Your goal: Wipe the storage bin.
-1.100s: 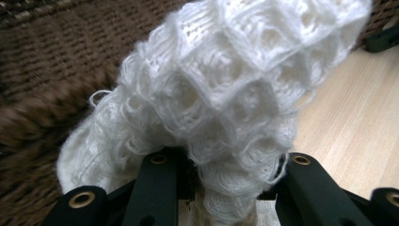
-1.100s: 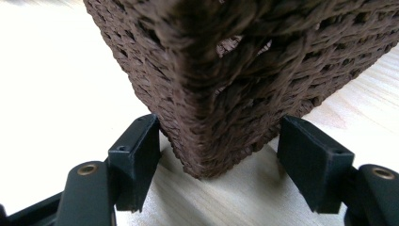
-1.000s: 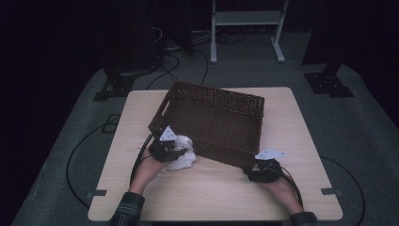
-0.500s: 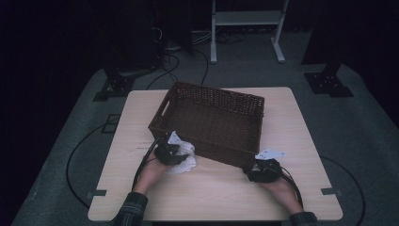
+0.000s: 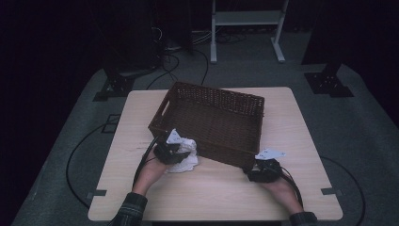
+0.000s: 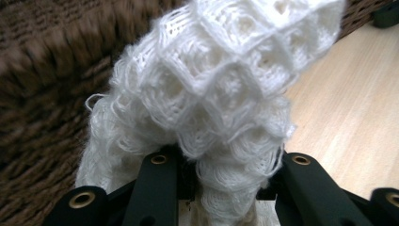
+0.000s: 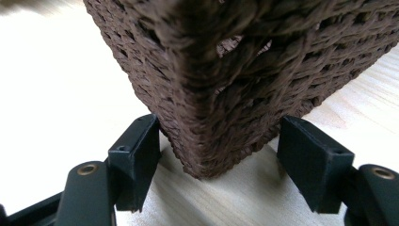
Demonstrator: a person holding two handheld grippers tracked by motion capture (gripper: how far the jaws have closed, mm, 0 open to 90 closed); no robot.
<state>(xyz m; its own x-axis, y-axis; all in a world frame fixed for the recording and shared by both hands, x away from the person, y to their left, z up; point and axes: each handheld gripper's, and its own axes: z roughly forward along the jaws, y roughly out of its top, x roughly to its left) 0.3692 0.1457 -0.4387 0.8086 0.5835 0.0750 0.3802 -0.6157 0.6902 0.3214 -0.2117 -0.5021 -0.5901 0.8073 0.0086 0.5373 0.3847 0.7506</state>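
Note:
A dark brown wicker basket [image 5: 211, 117] stands askew on the light wooden table [image 5: 291, 122]. My left gripper [image 5: 176, 150] is against the basket's near left wall, shut on a white knitted cloth [image 5: 189, 159]. In the left gripper view the cloth [image 6: 221, 84] bulges up out of the left gripper [image 6: 221, 174], with the basket's weave [image 6: 42, 94] close behind. My right gripper [image 5: 256, 165] is at the basket's near right corner. In the right gripper view that gripper [image 7: 219, 141] has its jaws on either side of the corner [image 7: 235, 70], pads against the weave.
A white metal stand [image 5: 244, 19] and dark equipment stand on the grey floor beyond the table. Black cables [image 5: 141, 162] trail from both grippers across the table's front. Bare tabletop [image 5: 211, 193] lies between the person's two hands.
The left gripper and the cloth have shifted slightly toward the basket. The right gripper and the basket have kept still.

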